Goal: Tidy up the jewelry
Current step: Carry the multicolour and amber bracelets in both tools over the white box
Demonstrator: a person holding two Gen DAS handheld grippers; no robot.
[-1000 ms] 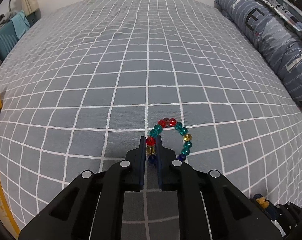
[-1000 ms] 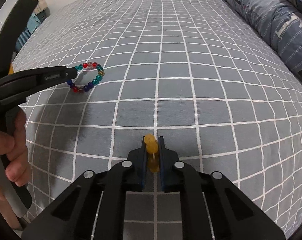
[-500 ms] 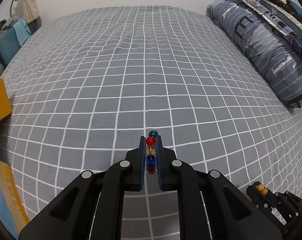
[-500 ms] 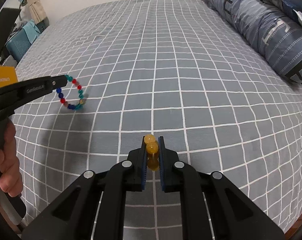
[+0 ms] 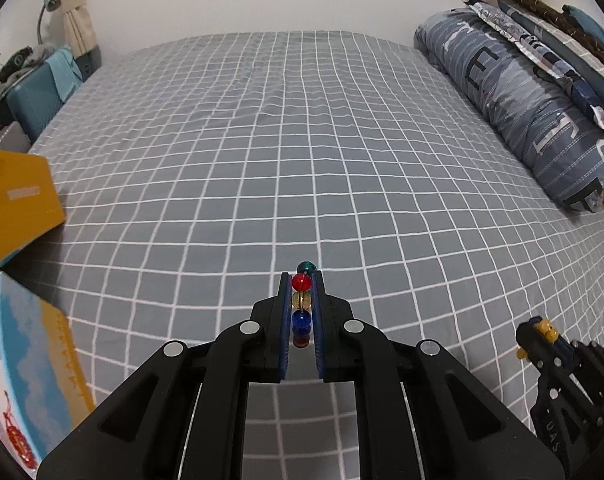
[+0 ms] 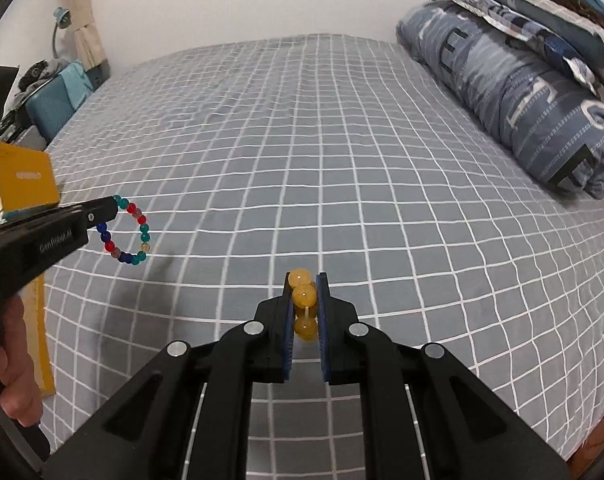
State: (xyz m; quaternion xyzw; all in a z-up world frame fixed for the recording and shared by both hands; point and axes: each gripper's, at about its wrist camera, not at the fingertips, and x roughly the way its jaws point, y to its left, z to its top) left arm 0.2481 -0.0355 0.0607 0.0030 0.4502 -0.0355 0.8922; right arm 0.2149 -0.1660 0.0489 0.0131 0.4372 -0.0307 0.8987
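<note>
- Here, the grey bedsheet with a white grid (image 5: 302, 152) spreads wide ahead of both grippers, bare of things across its middle and far part, up to the white wall beyond.
- Along the sheet's right edge lies a rolled blue-grey quilt with large letters (image 5: 521, 100), with folded bedding stacked behind it.
- At the left edge sits a yellow cardboard box (image 5: 18, 200); nearer the left wrist camera, a second box with a blue and yellow printed face (image 5: 38, 380) crowds the lower left corner.
- Beyond the far left corner stands a teal case (image 6: 56, 108) beside a cream curtain.
- Two bracelets are in play, one per gripper.
- The multicoloured glass-bead bracelet (image 6: 128, 236) hangs as a full ring off the tip of the left gripper (image 5: 302, 300), above the sheet near its left side; in the left wrist view it shows edge-on as a column of five beads: teal, red, amber, blue, dark red.
- The left gripper is clenched on that bracelet, beads pinched between the blue pads.
- The amber yellow bead bracelet (image 6: 303, 304) sits in the right gripper (image 6: 305, 304), three beads showing between the narrow fingers, which are closed onto it.
- Both tools are held above the bed's near edge, pointing along the sheet toward the wall, the right one well apart from the left.
- A bare hand (image 6: 10, 360) wraps the left tool's handle at the right view's lower left.
</note>
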